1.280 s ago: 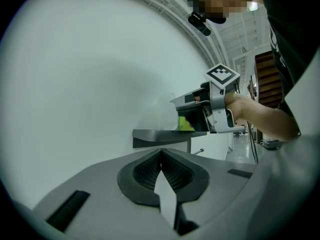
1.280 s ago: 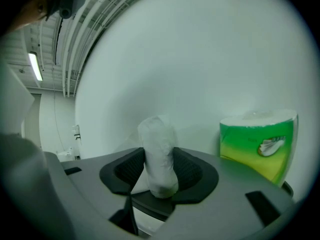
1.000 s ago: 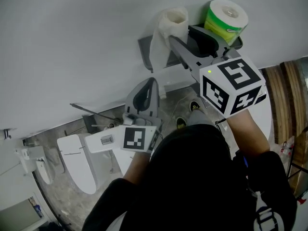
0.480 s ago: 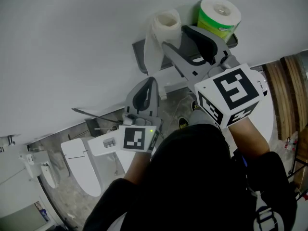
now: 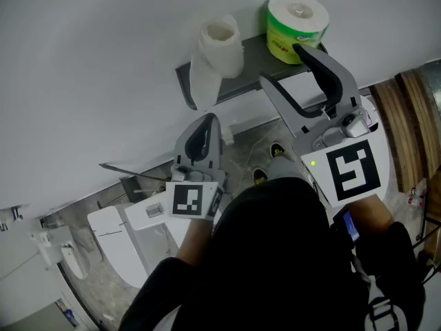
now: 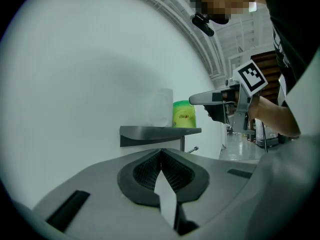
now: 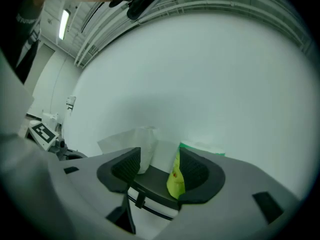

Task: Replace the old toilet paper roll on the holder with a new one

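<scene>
**Right claw opening in front of the shelf, left claw shut**

My right claw (image 5: 282,63) points level at the dark grey wall shelf (image 5: 253,48). Its jaws are partway apart and opening. The pads press on nothing. In the right gripper view the shelf shows through the gap between them.

The new toilet paper roll in its green wrapper (image 5: 296,19) stands upright at the shelf's right end and shows just inside my right-hand jaw. From the head view, that jaw's tip sits just beside the green roll, and I cannot tell whether they touch.

The old white toilet paper roll (image 5: 220,36) stands upright on the left part of the shelf, showing past my other jaw. A loose tail of its paper hangs over the shelf's front edge. Bare shelf lies between the two rolls.

My left claw (image 5: 204,123) is held level, lower and to the left, well apart from the shelf. Its jaws meet at the tips. A pale sliver shows between them nearer the camera, and I cannot tell whether it is paper or only a gap.

Below my arms stands a white toilet (image 5: 114,233) against the white wall (image 5: 103,61).
</scene>
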